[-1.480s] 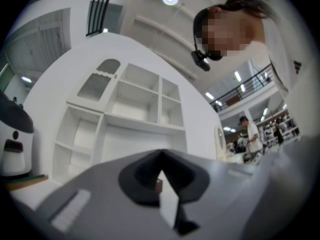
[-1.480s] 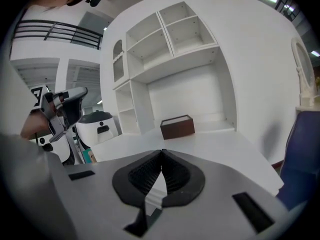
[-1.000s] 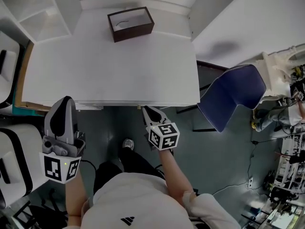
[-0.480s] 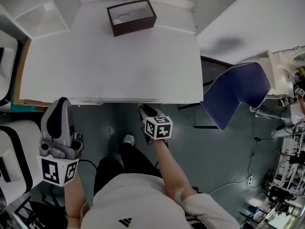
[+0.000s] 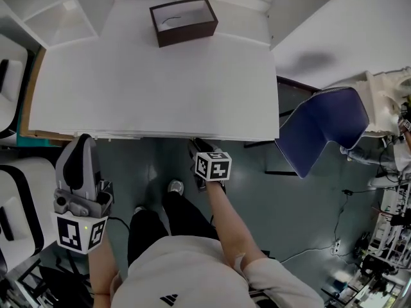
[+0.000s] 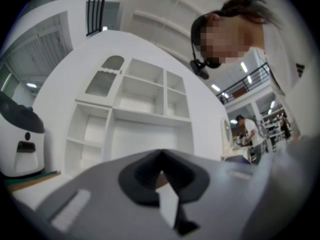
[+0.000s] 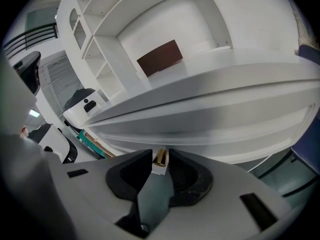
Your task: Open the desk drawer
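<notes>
The white desk (image 5: 154,88) fills the upper head view, and its drawer front (image 7: 210,121) runs as a long white band under the top in the right gripper view. A small brass knob (image 7: 160,156) sticks out of that front. My right gripper (image 5: 196,146) is tucked under the desk's front edge, angled down. Its jaws have just been opening, and the knob now sits in the narrow gap between the tips (image 7: 160,153). My left gripper (image 5: 82,141) hangs off the desk's left front corner with its jaws together and nothing in them (image 6: 160,154).
A brown open box (image 5: 183,21) stands at the back of the desk. White shelving (image 5: 58,11) rises at the back left. A blue chair (image 5: 321,130) stands right of the desk, and a white machine (image 5: 16,217) is at my left. My legs and a shoe (image 5: 174,187) are below the drawer.
My right gripper has slid in closer under the desk's front edge and its marker cube has rolled a little. The left gripper has stayed where it was.
</notes>
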### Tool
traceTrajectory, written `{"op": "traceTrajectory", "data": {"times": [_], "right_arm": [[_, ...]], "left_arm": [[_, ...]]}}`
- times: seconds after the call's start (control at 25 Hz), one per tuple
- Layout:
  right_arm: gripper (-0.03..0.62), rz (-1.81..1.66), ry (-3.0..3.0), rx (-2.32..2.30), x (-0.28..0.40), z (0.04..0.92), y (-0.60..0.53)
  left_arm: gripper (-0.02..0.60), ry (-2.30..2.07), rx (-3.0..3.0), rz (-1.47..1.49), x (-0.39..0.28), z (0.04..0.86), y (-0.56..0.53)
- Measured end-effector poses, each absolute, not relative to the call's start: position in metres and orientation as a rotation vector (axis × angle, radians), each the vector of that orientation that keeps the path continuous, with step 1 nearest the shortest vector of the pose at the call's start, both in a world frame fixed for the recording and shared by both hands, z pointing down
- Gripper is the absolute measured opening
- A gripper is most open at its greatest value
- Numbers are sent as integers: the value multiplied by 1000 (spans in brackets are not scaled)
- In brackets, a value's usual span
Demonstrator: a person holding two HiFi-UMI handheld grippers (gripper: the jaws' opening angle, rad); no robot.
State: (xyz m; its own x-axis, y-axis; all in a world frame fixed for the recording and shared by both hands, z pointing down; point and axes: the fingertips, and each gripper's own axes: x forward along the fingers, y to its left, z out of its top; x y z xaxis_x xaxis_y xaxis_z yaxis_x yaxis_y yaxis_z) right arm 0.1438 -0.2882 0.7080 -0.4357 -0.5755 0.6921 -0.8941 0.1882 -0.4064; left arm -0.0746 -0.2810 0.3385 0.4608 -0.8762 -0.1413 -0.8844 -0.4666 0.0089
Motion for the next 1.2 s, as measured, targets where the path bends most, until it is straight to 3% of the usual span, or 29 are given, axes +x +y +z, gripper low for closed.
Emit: {"op": "traceTrajectory", "data": {"times": [1.2], "right_arm": [[75, 1125, -2004, 1451, 134, 713, -242]], "left_arm": [[6, 1547, -2638, 200, -105, 330, -245]]}}
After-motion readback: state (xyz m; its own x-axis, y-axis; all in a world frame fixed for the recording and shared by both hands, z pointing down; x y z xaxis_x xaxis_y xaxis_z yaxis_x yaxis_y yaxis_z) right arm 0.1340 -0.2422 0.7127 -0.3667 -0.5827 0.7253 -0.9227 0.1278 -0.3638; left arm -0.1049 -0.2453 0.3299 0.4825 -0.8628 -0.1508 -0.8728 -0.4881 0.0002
